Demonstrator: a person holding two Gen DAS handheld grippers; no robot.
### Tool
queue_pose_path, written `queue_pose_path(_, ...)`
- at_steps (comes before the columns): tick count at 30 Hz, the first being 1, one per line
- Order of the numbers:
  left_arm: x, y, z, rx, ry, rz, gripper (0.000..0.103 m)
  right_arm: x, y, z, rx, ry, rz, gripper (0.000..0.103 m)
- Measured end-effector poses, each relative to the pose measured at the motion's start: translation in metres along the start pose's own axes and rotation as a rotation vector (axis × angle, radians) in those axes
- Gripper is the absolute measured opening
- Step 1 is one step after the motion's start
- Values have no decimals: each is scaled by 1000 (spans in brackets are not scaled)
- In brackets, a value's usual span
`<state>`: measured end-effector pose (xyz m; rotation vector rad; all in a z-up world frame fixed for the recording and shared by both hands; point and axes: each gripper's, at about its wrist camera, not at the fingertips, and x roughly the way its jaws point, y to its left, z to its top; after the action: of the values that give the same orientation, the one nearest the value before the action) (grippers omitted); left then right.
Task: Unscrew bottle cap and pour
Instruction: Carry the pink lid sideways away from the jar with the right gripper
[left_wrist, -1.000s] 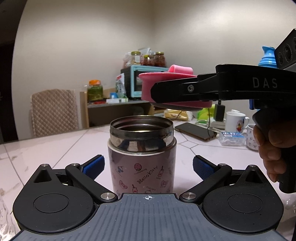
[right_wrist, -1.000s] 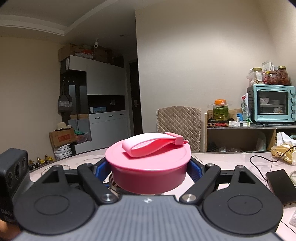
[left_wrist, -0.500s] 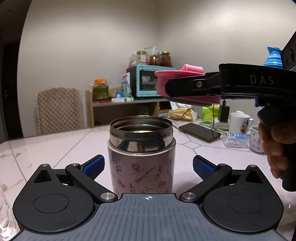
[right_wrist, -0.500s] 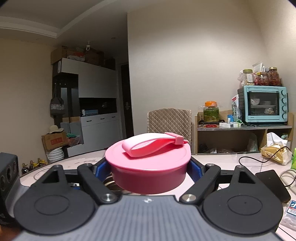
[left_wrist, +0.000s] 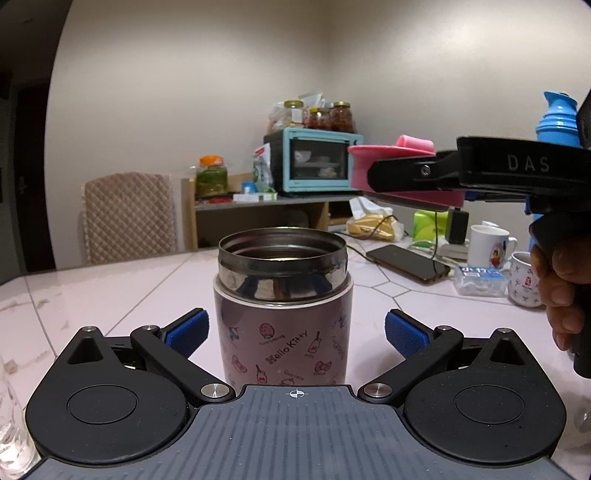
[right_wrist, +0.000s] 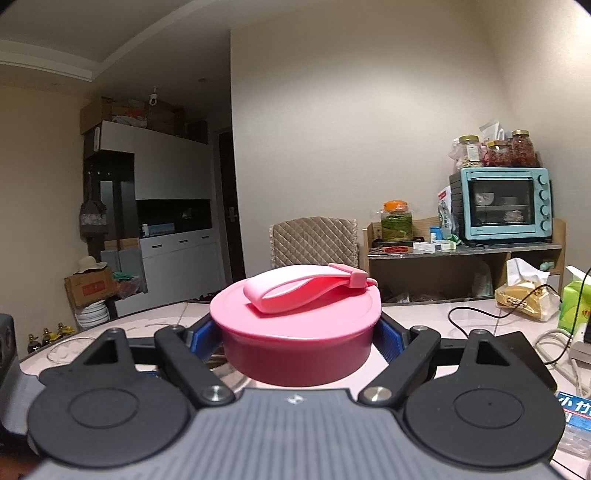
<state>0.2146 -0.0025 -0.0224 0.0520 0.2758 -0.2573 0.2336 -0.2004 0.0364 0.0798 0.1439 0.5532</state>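
Since the earlier frame my right gripper, clamping the pink cap, drifted right off the open flask; my left gripper stands wide around it; pouring remains.

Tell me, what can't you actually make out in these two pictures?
- Left wrist view: what the flask contains; its dark inside is shadowed by the steel rim.
- Left wrist view: the flask's base, hidden behind the left gripper body.
- Right wrist view: the pink cap underside, hidden by its own wall.
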Motion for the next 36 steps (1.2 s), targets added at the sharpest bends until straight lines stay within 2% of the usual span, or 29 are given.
queue_pose_path(15,0,-3,-1,-17,4,23,103,6,-14,-12,13,31,-33,85)
queue_pose_path(36,2,-6,-5,-30,38,44,103,14,-21,-35,26,129,-87,85)
